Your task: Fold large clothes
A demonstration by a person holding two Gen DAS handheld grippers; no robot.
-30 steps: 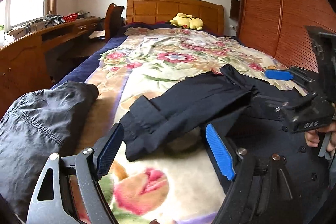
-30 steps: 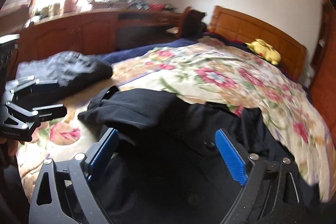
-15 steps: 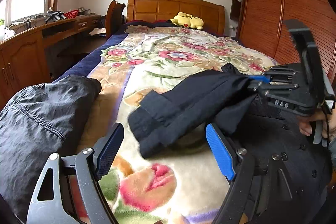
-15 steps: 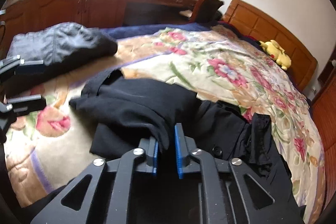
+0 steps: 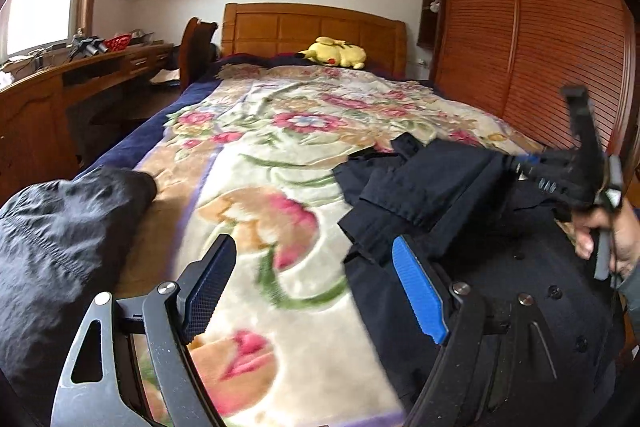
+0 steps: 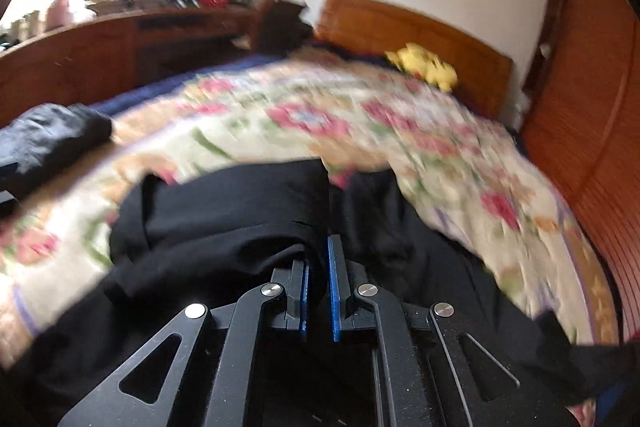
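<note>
A dark navy buttoned coat (image 5: 500, 267) lies on the floral bedspread (image 5: 280, 147) at the near right of the bed. Its sleeve (image 5: 424, 183) is lifted and drawn rightward over the coat body. My right gripper (image 6: 318, 259) is shut on the sleeve fabric (image 6: 240, 211); it also shows in the left wrist view (image 5: 520, 163) at the right, held by a hand. My left gripper (image 5: 308, 279) is open and empty, low over the bedspread just left of the coat's edge.
A dark grey garment (image 5: 60, 247) is bunched at the bed's near left edge. A yellow plush toy (image 5: 336, 53) lies by the wooden headboard (image 5: 312, 27). A wooden desk (image 5: 60, 95) runs along the left, a slatted wardrobe (image 5: 540, 47) on the right.
My right gripper shut on the sleeve and pulled it rightward across the coat. My left gripper stayed open and shifted slightly.
</note>
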